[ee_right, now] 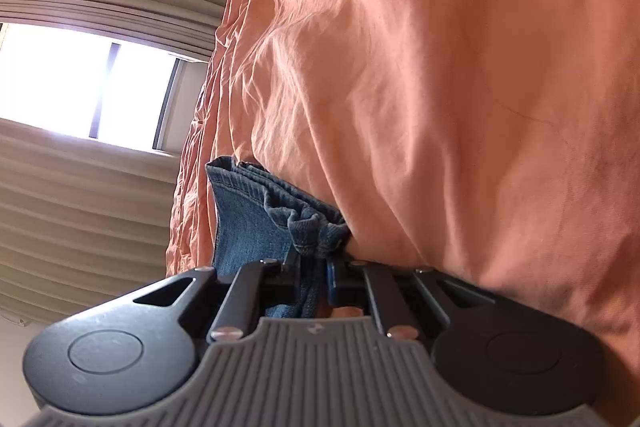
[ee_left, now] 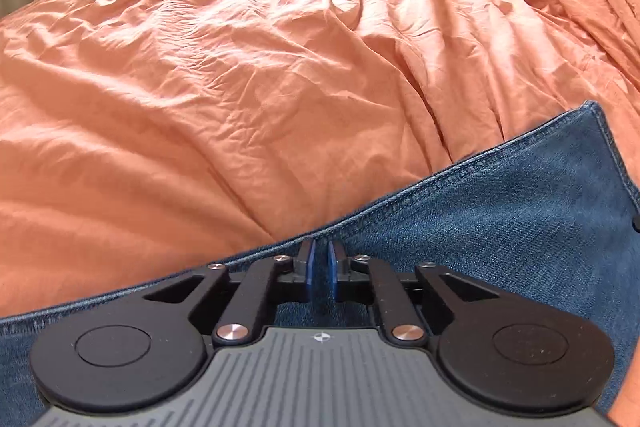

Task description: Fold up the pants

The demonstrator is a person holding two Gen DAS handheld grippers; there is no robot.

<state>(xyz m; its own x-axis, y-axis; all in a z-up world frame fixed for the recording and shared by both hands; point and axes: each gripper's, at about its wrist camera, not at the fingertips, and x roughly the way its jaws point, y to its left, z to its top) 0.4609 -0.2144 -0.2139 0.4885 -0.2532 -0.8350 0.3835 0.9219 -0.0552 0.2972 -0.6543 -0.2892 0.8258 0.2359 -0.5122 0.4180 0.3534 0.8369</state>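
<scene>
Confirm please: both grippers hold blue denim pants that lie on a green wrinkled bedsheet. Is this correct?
One detail is wrong: the wrinkled bedsheet is orange, not green, as the left wrist view shows. The left gripper and right gripper do hold the blue denim pants.

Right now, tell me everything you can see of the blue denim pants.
The blue denim pants are mid-blue woven denim with stitched seams, lying on the wrinkled orange bedsheet. In the left wrist view a long stitched edge runs diagonally to a hemmed corner, and the left gripper sits at that edge, fingers nearly together. In the right wrist view several layers bunch together, pinched in the right gripper.
</scene>
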